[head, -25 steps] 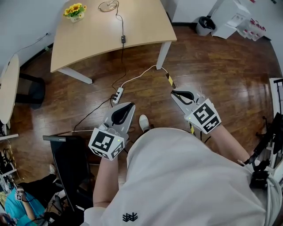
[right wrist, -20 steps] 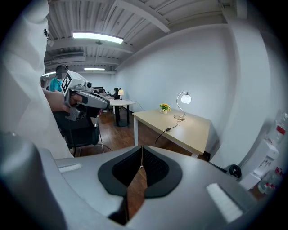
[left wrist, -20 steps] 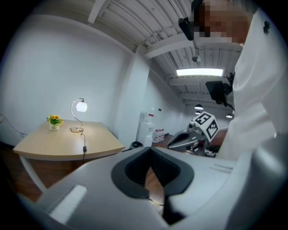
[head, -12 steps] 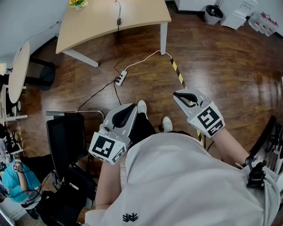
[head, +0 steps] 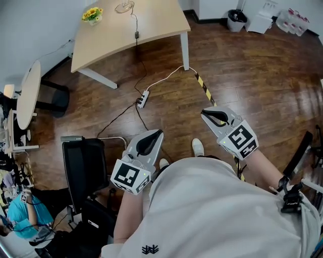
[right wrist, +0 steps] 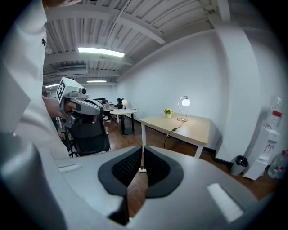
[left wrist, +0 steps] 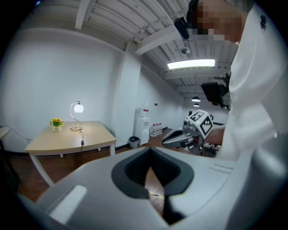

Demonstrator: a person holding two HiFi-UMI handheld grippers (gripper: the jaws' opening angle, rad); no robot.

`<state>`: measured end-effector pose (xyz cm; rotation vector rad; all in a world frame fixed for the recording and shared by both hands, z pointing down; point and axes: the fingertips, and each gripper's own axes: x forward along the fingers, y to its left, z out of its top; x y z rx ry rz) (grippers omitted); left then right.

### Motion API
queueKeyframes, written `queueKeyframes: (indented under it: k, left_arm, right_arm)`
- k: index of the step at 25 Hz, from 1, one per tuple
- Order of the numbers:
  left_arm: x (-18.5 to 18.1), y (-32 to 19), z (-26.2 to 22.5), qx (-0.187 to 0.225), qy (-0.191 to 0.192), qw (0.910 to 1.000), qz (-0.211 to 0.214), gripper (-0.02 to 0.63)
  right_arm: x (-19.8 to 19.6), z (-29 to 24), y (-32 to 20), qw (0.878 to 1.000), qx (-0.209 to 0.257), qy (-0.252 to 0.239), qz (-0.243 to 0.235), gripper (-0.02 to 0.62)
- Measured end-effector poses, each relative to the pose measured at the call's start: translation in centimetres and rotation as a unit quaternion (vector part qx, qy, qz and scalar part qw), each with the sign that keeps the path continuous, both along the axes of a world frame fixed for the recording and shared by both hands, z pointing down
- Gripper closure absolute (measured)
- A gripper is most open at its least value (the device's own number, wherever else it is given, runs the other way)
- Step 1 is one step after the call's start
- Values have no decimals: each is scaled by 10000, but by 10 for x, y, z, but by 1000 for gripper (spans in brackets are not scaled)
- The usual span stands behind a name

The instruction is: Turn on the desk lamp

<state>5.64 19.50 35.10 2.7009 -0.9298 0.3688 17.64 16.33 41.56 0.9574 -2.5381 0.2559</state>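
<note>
The desk lamp [head: 123,6] stands at the far end of the light wooden table [head: 156,30], well away from both grippers. Its white globe glows lit in the left gripper view [left wrist: 78,108] and in the right gripper view [right wrist: 185,102]. A black cord with an inline switch [head: 136,35] runs from the lamp across the table to the floor. My left gripper [head: 152,137] and right gripper [head: 211,114] are held in front of the person's body above the floor. Both are shut, with nothing between the jaws.
A pot of yellow flowers [head: 93,14] sits beside the lamp. A white power strip [head: 144,98] and cables lie on the dark wood floor. A black office chair [head: 81,166] stands at my left, a round table [head: 28,95] farther left, a bin [head: 235,20] by the wall.
The person has stepped back, so the table lies farther off and more of the floor shows. Both grippers stay shut and empty at about the same height.
</note>
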Motion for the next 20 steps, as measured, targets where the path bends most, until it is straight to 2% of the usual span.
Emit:
queueKeyframes:
  k: [3,6,14,20]
  left_arm:
    - [-18,17,-6,139,-3,9997,182,586]
    - [-48,38,-10,242,76,9996,158,586]
    - [-138,94,-7,226,367,9991,39,586]
    - [-185,143,13,298,437,9982,270,586]
  right_arm:
    - [-18,-5,10,9997,141,-34,178,588]
    - [-43,-11,27,9995,161,-50,253,580]
    - [-131,-24,80,9994,289,47,173,561]
    - [-174,-17,130,9979,408,-83,489,561]
